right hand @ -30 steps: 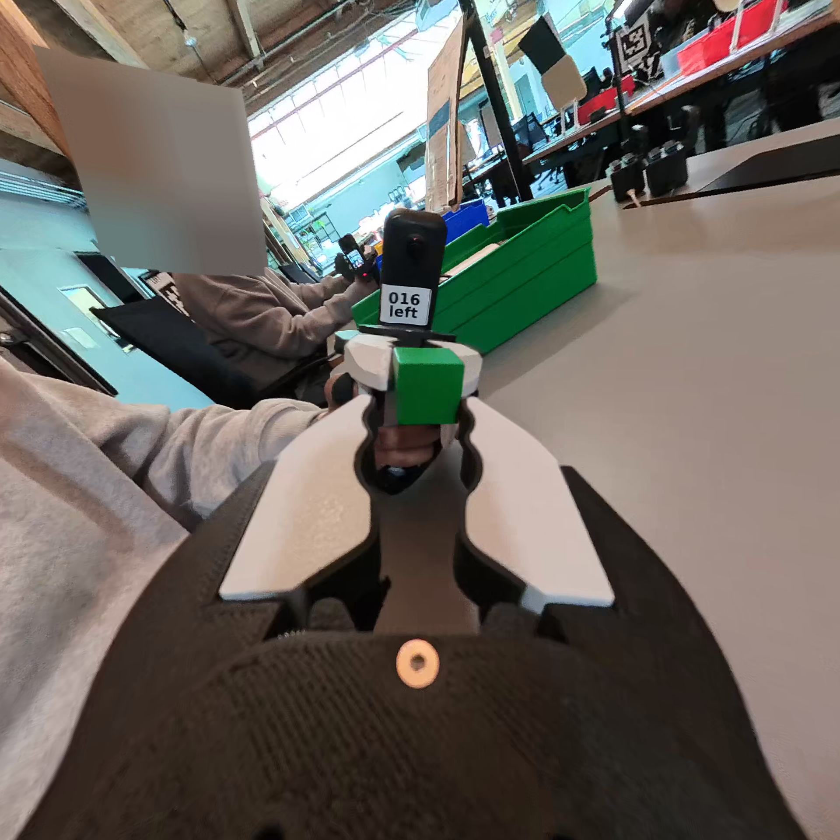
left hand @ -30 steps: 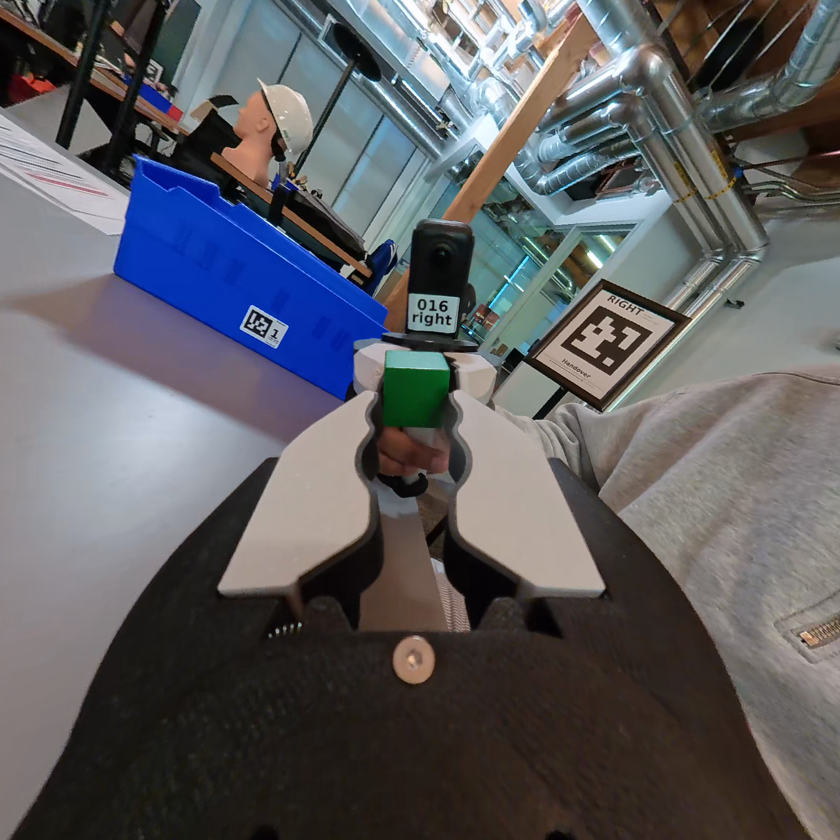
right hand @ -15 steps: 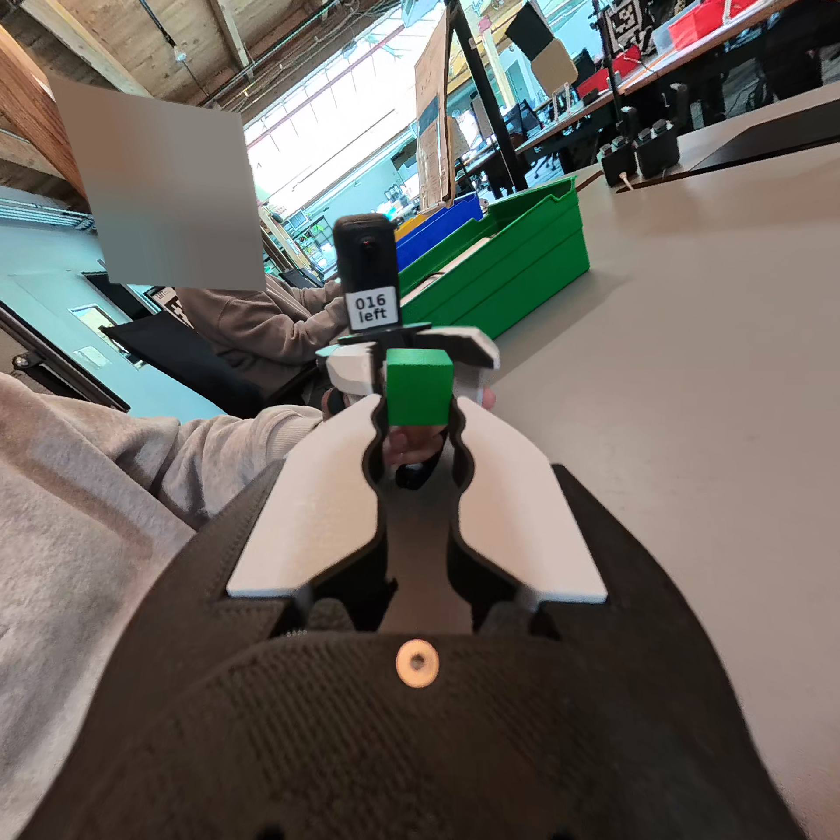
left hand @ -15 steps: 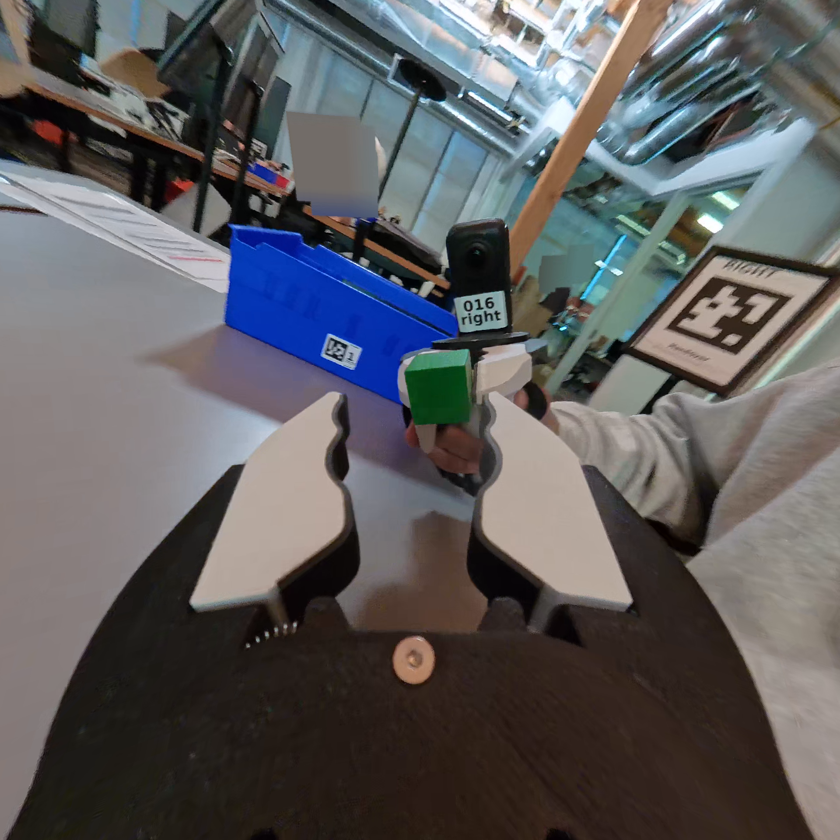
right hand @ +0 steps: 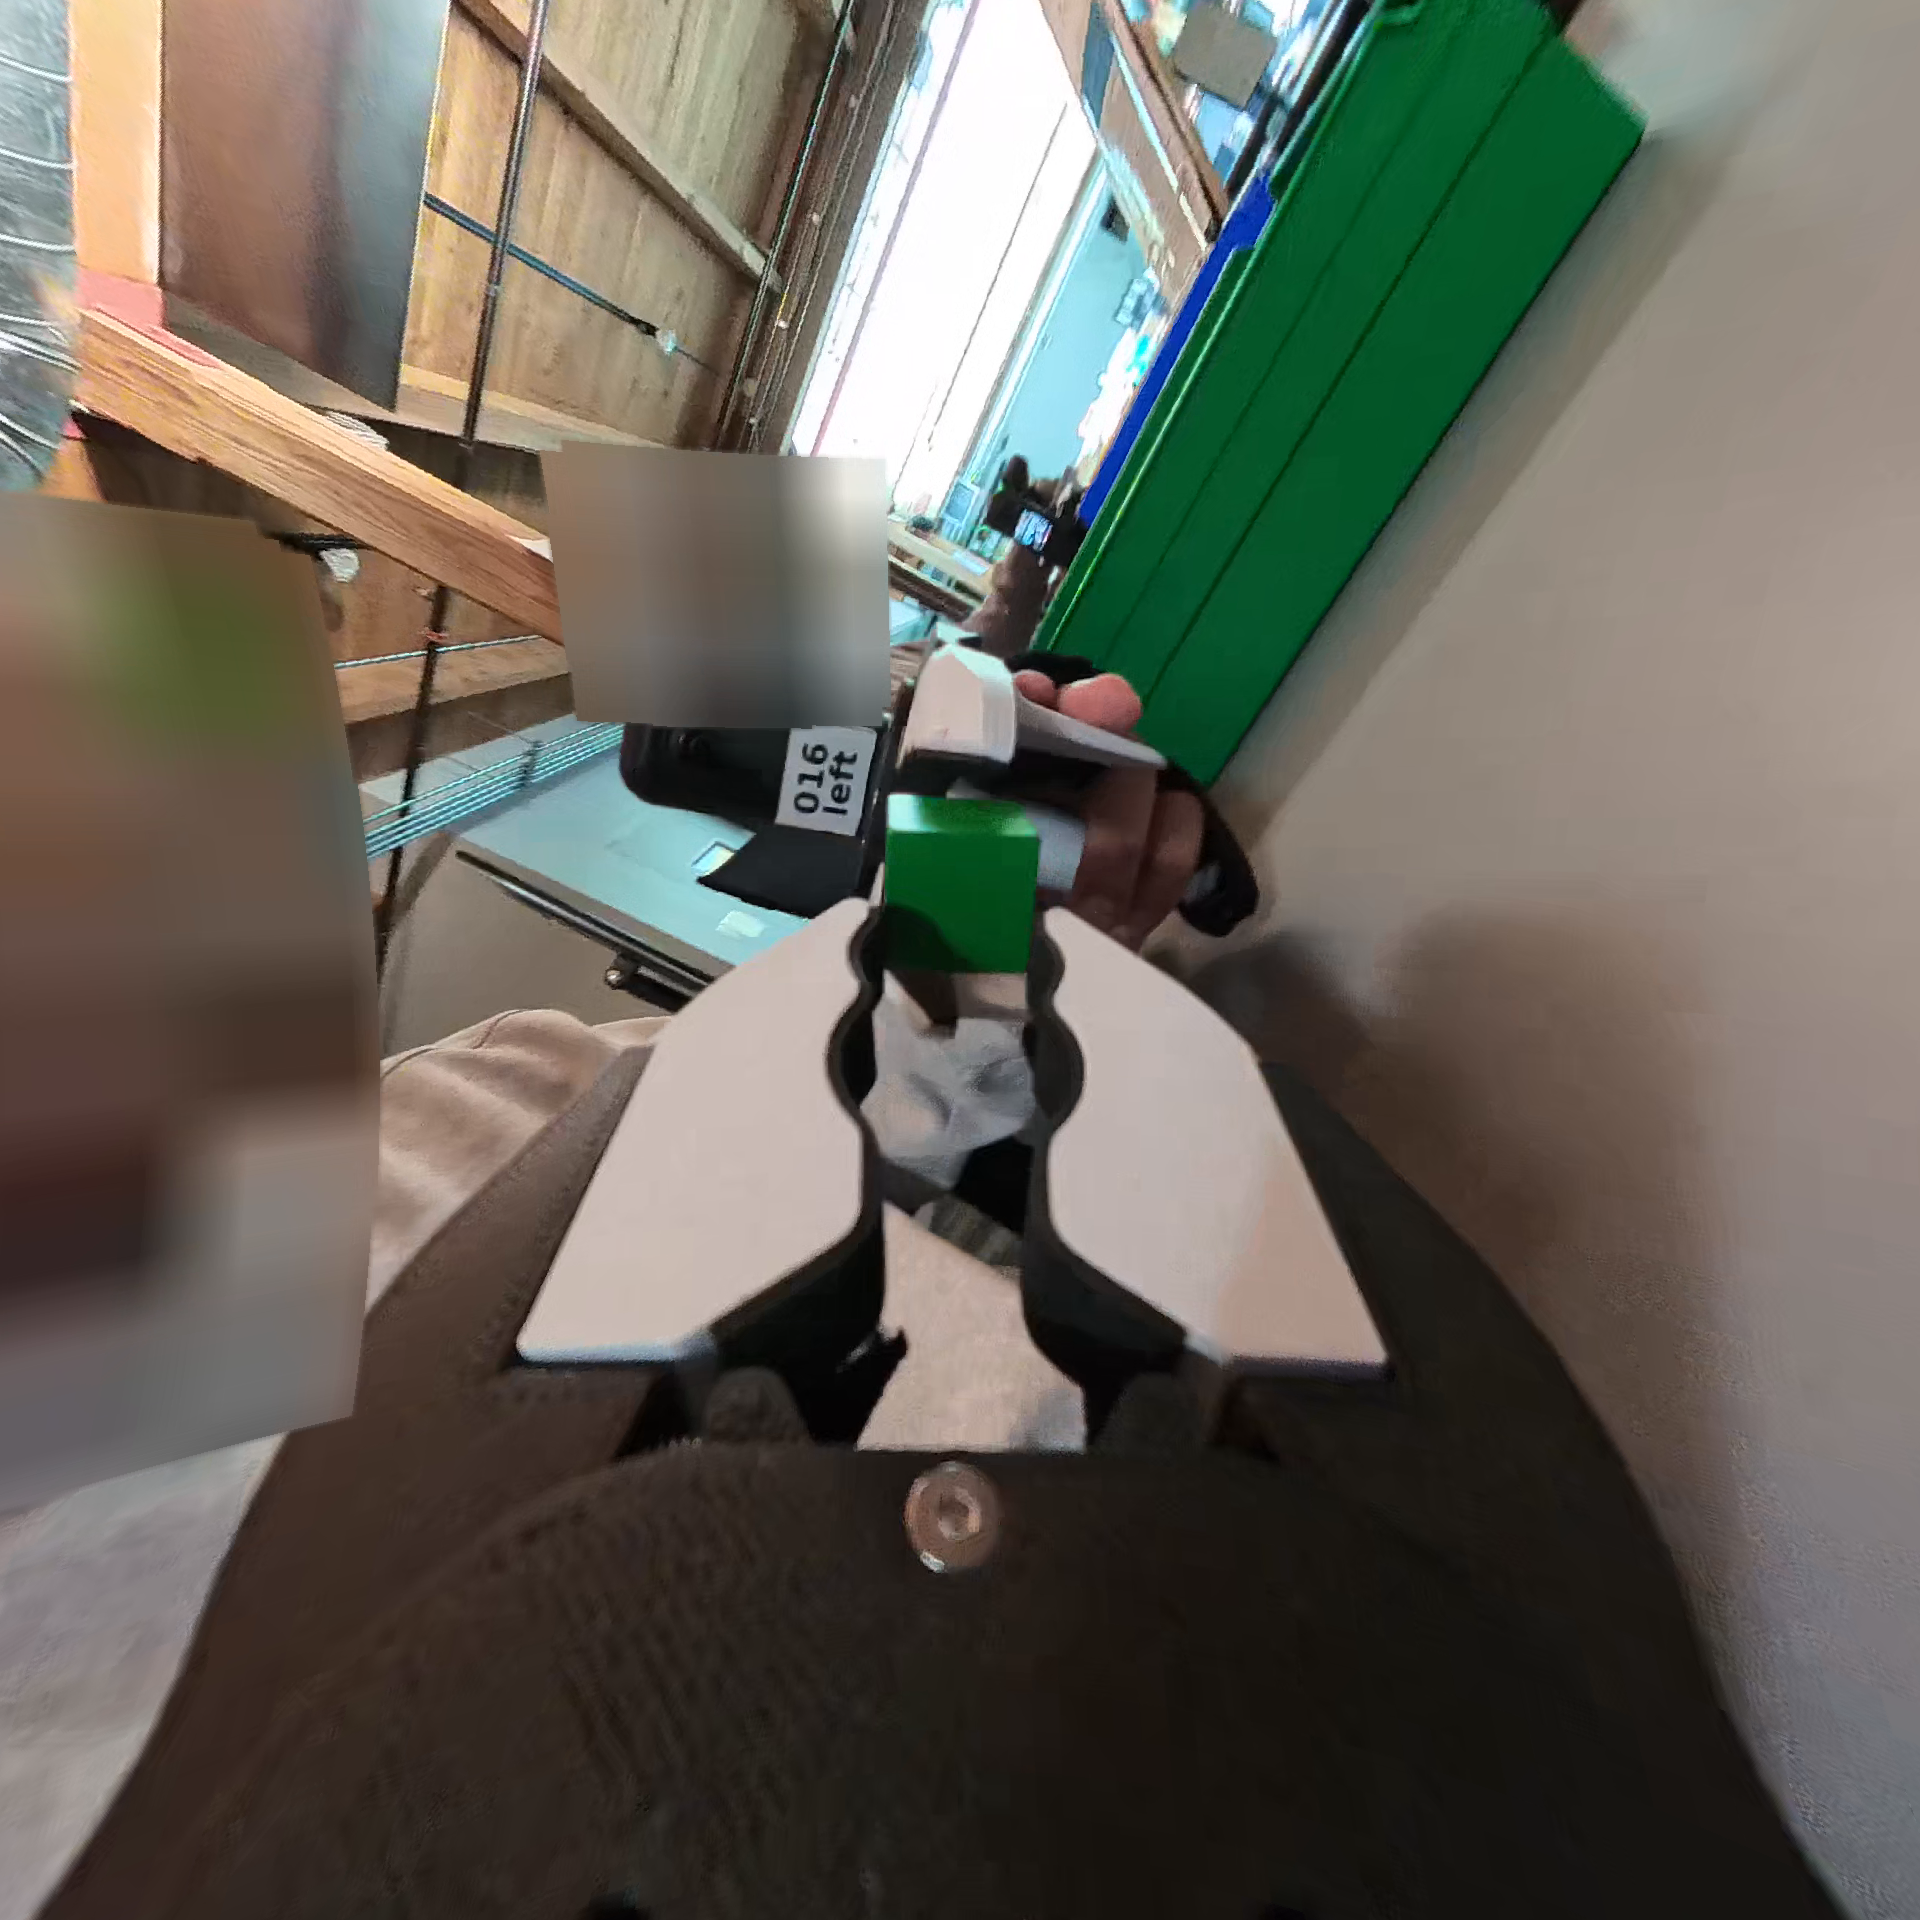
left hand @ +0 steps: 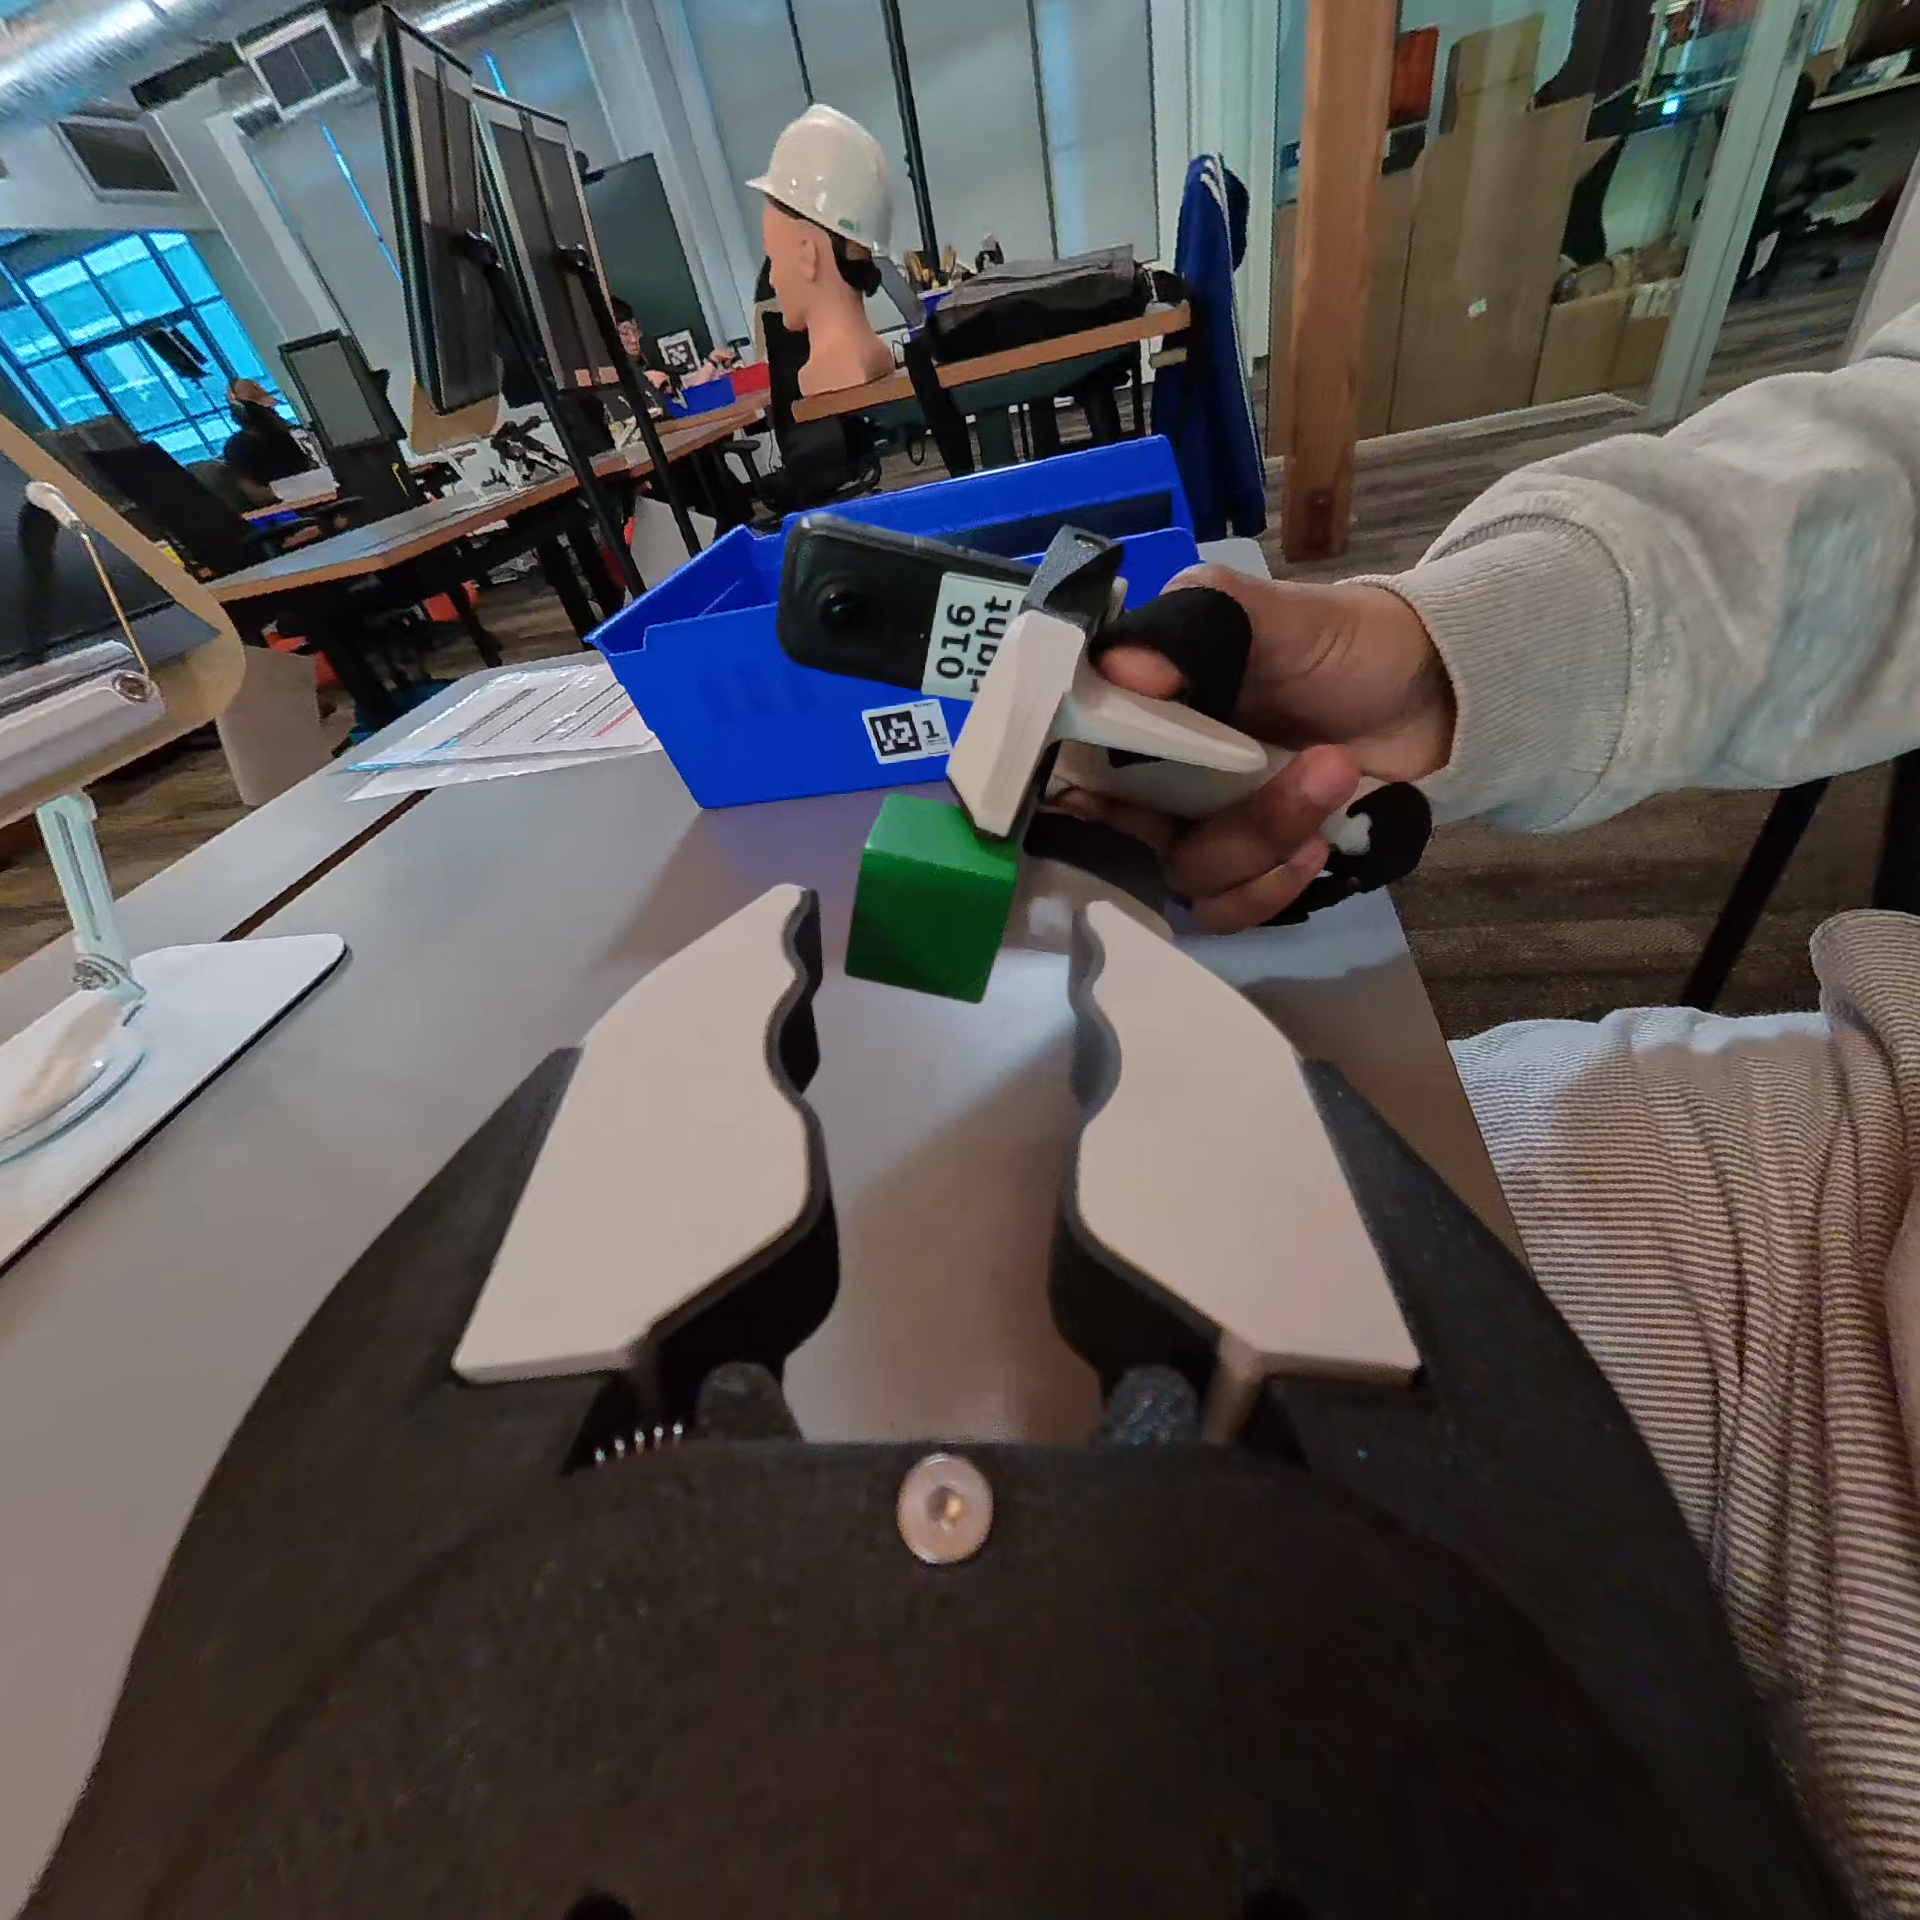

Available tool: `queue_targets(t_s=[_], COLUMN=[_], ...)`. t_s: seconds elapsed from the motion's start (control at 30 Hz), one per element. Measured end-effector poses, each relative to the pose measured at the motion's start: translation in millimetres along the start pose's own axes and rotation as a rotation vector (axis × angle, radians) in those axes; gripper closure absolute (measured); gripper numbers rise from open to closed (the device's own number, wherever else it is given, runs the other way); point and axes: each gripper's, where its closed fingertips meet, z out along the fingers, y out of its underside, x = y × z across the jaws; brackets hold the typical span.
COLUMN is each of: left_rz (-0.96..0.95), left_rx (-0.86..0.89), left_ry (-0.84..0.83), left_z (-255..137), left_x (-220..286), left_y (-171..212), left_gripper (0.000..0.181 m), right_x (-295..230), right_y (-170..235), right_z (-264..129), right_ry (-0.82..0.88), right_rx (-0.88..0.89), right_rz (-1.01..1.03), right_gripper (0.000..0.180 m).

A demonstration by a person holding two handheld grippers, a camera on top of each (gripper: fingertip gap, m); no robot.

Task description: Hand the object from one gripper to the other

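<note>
My right claw (right hand: 956,940) is clamped on the green cube (right hand: 958,899) at its tips, carrying it above the counter (left hand: 416,935). My left claw (left hand: 940,971) stands apart, the cube at its twelve o'clock, released I judge.

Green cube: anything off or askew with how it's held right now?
Nothing damaged or dropped. The green cube sits clamped at the very tips of the right claw, so it sticks out past them. In the left wrist view it looks tilted, one corner down, above the grey table. The left claw is open and empty.
</note>
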Motion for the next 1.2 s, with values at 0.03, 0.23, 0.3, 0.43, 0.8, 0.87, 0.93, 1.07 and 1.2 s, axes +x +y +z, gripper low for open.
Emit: queue_targets(t_s=[0.03,0.23,0.3,0.43,0.8,0.87,0.93,1.07,1.2], left_rz=[0.004,-0.032,-0.046,-0.192,-0.898,-1.022,-1.102,-1.103,-1.116], left_rx=[-0.002,-0.005,-0.012,0.026,0.203,0.178,0.141,0.044,0.028], left_ry=[0.004,0.024,0.027,0.042,0.337,0.451,0.539,0.596,0.622], left_z=[-1,-2,-2,-3,-15,-16,-15,-11,-8], left_x=[0,-1,-1,-6,-15,-9,-2,15,22], left_y=[0,-1,1,-5,-15,-14,-13,-8,-9], left_gripper=[0.141,0.152,0.153,0.153,0.153,0.153,0.153,0.153,0.153], right_x=[0,-1,0,-9,-38,-44,-41,-24,-22], right_y=[1,3,0,-14,-23,-12,-4,9,18], right_z=[1,3,2,-4,-15,-11,-6,1,4], right_ry=[-0.008,-0.038,-0.036,-0.063,0.172,0.162,0.158,0.208,0.236], right_rx=[-0.005,0.003,0.023,0.113,0.143,0.109,0.059,-0.073,-0.150], right_rz=[0.013,0.025,-0.006,-0.099,-1.125,-1.316,-1.335,-1.397,-1.517], right_gripper=[0.153,0.153,0.151,0.145,0.132,0.126,0.124,0.121,0.146])
